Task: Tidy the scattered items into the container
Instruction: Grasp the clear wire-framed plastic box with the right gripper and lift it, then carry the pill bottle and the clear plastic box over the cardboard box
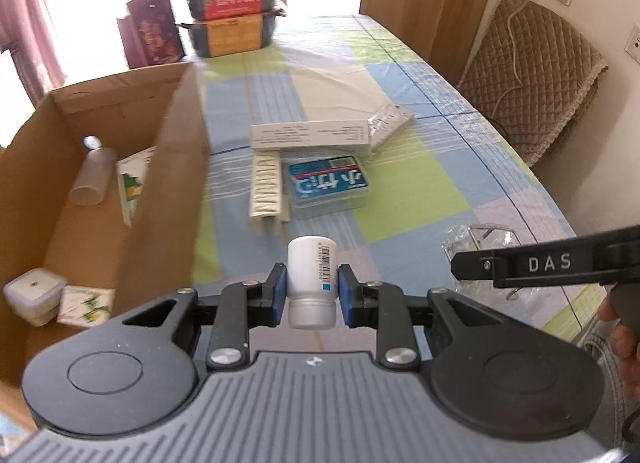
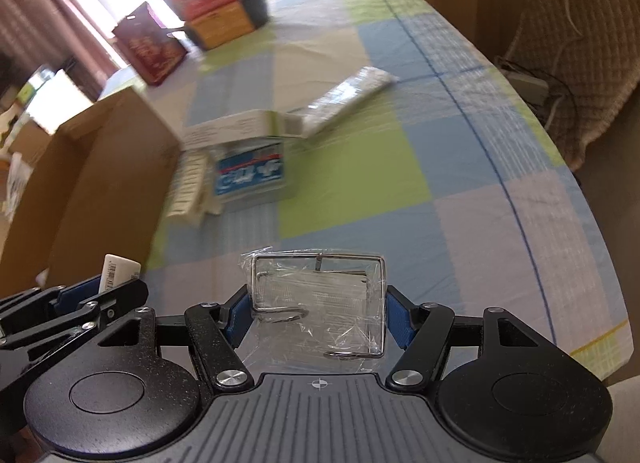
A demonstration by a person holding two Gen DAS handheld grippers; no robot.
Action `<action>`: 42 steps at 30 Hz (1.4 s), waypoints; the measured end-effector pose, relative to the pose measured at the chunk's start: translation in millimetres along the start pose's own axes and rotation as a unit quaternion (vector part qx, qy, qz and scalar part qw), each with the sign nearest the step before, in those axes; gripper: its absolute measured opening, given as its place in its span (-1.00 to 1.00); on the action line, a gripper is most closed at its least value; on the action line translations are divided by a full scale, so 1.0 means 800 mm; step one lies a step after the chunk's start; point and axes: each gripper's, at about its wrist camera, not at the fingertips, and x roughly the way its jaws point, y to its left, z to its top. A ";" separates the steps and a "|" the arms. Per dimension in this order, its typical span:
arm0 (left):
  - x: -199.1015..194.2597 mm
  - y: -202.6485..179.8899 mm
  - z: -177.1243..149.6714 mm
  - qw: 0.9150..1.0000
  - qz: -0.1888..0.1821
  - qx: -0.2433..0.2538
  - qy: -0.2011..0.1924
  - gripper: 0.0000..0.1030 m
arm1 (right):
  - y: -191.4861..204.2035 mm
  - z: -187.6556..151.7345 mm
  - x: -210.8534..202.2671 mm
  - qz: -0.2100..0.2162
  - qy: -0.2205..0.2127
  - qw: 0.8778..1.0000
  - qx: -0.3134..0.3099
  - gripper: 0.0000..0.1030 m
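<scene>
My left gripper (image 1: 312, 295) is shut on a white bottle (image 1: 312, 267) with a silver cap, held just right of the open cardboard box (image 1: 176, 167). In the right wrist view, the same bottle (image 2: 118, 269) shows at the lower left. My right gripper (image 2: 318, 317) is shut on a wire rack in clear plastic wrap (image 2: 320, 295), its blue pads against both sides. A blue-labelled clear case (image 1: 328, 183), a long white carton (image 1: 308, 135), a cream ribbed piece (image 1: 266, 187) and a clear packet (image 1: 390, 119) lie on the checked tablecloth.
Inside the box lie a clear bottle (image 1: 92, 175), a green-and-white carton (image 1: 132, 187), a small white tub (image 1: 34, 295) and a small card (image 1: 86, 305). Stacked black trays (image 1: 232, 11) and a dark red box (image 1: 152, 31) stand at the far end. A quilted chair (image 1: 532, 75) borders the table's right edge.
</scene>
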 end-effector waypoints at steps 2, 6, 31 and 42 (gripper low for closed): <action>-0.013 0.008 -0.002 1.000 0.008 -0.007 -0.001 -0.57 | 0.014 -0.003 -0.009 0.005 -0.004 1.000 -0.013 0.34; -0.037 0.024 -0.005 1.000 0.023 -0.018 -0.008 -0.57 | 0.039 -0.008 -0.024 0.017 -0.009 0.999 -0.036 0.34; -0.127 0.141 -0.006 0.996 0.076 -0.025 -0.050 -0.56 | 0.200 -0.007 -0.048 0.087 -0.035 0.988 -0.122 0.34; -0.138 0.191 -0.008 0.994 0.095 -0.031 -0.053 -0.56 | 0.241 -0.009 -0.032 0.110 -0.032 0.983 -0.143 0.34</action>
